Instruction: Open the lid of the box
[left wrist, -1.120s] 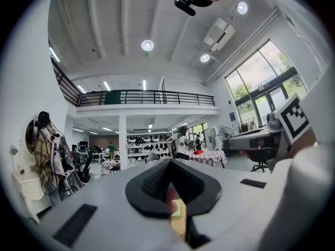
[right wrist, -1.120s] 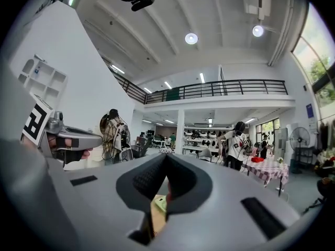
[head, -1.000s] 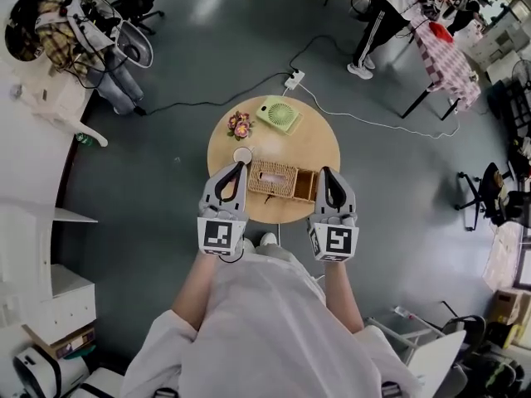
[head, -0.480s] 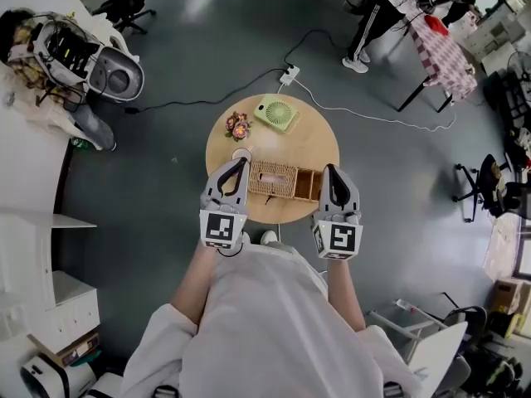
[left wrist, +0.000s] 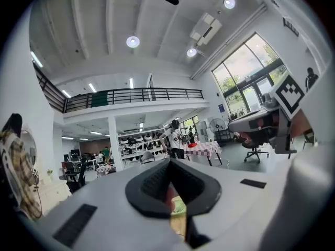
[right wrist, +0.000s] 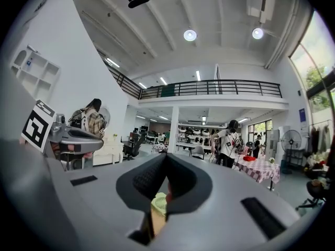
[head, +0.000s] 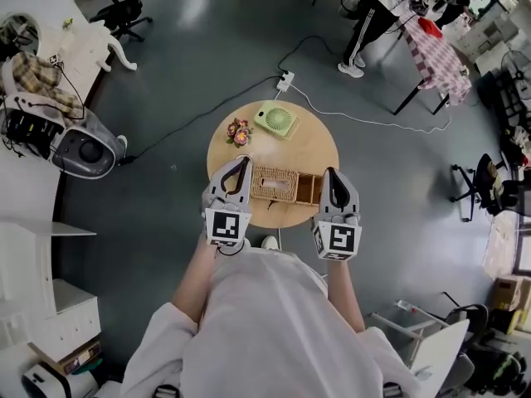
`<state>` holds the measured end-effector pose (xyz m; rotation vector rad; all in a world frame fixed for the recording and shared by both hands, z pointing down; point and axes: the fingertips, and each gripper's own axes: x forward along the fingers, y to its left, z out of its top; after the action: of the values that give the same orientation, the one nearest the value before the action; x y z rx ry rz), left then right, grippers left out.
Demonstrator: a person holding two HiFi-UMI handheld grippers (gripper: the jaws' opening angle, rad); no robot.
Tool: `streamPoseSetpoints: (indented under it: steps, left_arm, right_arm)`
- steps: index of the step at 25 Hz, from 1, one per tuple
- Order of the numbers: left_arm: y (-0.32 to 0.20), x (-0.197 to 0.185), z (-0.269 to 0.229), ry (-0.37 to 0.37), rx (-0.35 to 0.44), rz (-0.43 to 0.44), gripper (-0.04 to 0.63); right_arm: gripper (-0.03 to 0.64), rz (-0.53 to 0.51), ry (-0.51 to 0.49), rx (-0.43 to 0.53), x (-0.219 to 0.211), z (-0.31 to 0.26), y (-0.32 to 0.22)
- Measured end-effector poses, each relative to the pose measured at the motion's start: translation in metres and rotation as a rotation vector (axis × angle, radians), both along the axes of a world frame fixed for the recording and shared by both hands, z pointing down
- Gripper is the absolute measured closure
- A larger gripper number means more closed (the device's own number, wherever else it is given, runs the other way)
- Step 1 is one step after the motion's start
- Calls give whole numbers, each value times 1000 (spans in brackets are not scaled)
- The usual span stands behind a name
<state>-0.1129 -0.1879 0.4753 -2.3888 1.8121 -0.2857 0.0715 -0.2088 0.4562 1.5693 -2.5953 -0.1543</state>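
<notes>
- The woven box (head: 275, 185) is lying on the near half of the round worktop (head: 311, 152), with its long side running across the person, so each end is facing one hand.
- The left hand-held gripper (head: 240, 171) is hovering at the box's left end with its jaws pressed together on nothing. The right hand-held gripper (head: 331, 184) is hovering at the right end, its jaws likewise together and empty. I cannot tell whether either one is touching the wicker.
- Flanking the box this way is probably letting one hand steady it while the other works the lid. I judge the jaws would have to part first.
- The lid seems to be sitting over the larger left part, while the right end is showing a darker open compartment.
- The green fan (head: 278, 119) and the small flowers (head: 240, 130) are standing toward the far edge, apart from the box. That is leaving bare wood behind it for a lid swinging back.
- The box is sitting close to the worktop's front edge, so pulling it toward the body is risking a slide off. Room at the sides is tight too, with both gripper bodies reaching in over the rim.
</notes>
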Motion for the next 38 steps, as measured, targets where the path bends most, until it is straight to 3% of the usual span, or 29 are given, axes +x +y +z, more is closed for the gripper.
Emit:
streamPoseSetpoints:
  steps: [8,15,22,24,26,29,38]
  left_arm:
    - [-10,6,15,-383,-32,2,600]
    - [-14,29,29,-865,-12,63,600]
    - [-18,36,75,-1325,-76,155,600]
    - [-16,37,81,-1363,-82,176,600]
    - [-12,41,90,-1349,-119,222,600]
    - [-2,53,118,-1239,-257,358,598]
    - [12,50,185,-1154,-566,625,597]
  right_arm:
    - [620,25,3,3,6,-2,0]
    - [620,33,25,4,12,3,3]
    - [620,38,34,1,11,7,3]
    - [620,40,34,2,10,8,4]
    - [620,44,35,0,12,8,5]
    - [620,51,34,-5,16,10,4]
    - [620,77,35,-19,27,16,5]
